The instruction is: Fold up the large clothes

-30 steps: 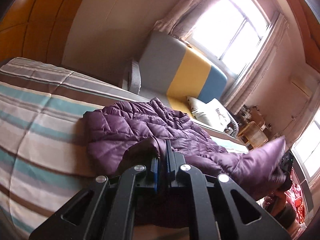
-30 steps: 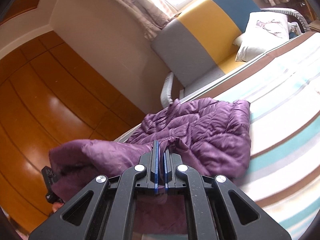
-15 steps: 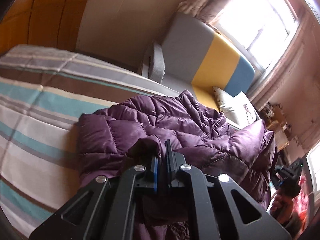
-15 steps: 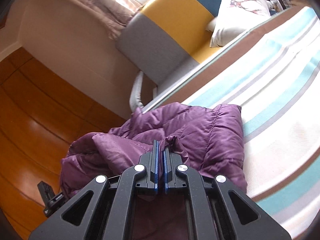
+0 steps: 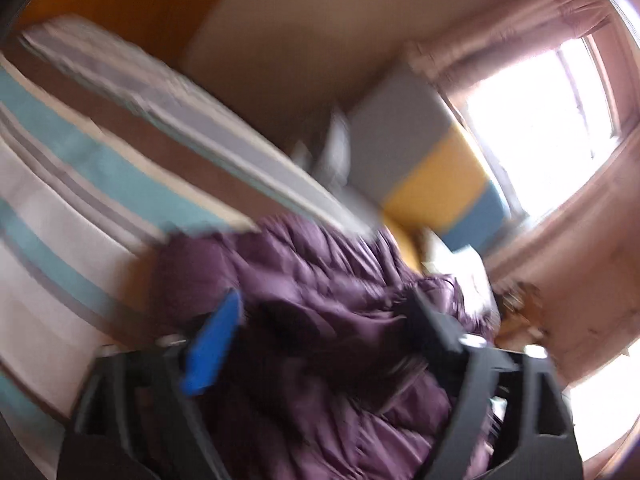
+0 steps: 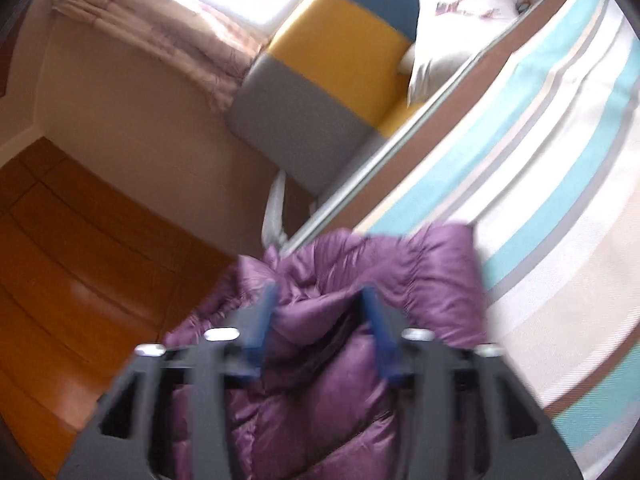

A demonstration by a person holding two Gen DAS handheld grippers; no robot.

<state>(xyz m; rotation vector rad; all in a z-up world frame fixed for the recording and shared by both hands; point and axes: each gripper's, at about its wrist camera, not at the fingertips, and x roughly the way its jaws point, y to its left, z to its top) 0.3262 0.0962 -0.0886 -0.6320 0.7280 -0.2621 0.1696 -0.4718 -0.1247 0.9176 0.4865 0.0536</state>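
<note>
A purple quilted down jacket [image 5: 320,288] lies bunched on the striped bed cover [image 5: 60,216]. In the blurred left wrist view my left gripper [image 5: 324,308] has its jaws opening wide. Jacket fabric lies between and under the blue pads [image 5: 212,344], which do not press on it. In the right wrist view the same jacket [image 6: 400,264] sits at the bed's near edge. My right gripper [image 6: 320,300] is also opening, with a fold of purple fabric standing loose between its blue pads [image 6: 380,320].
The bed cover [image 6: 540,200] has teal, white, brown and grey stripes. Beyond the bed stands a grey, yellow and blue sofa [image 6: 328,64] with a white pillow [image 6: 452,28]. A bright curtained window [image 5: 540,128] is behind it. Orange wooden panels [image 6: 80,260] fill the left.
Both grippers were shut on the jacket's edge and have now opened, letting the fabric go. Both came down toward the bed and rolled. The lifted part of the jacket now lies folded over the rest.
</note>
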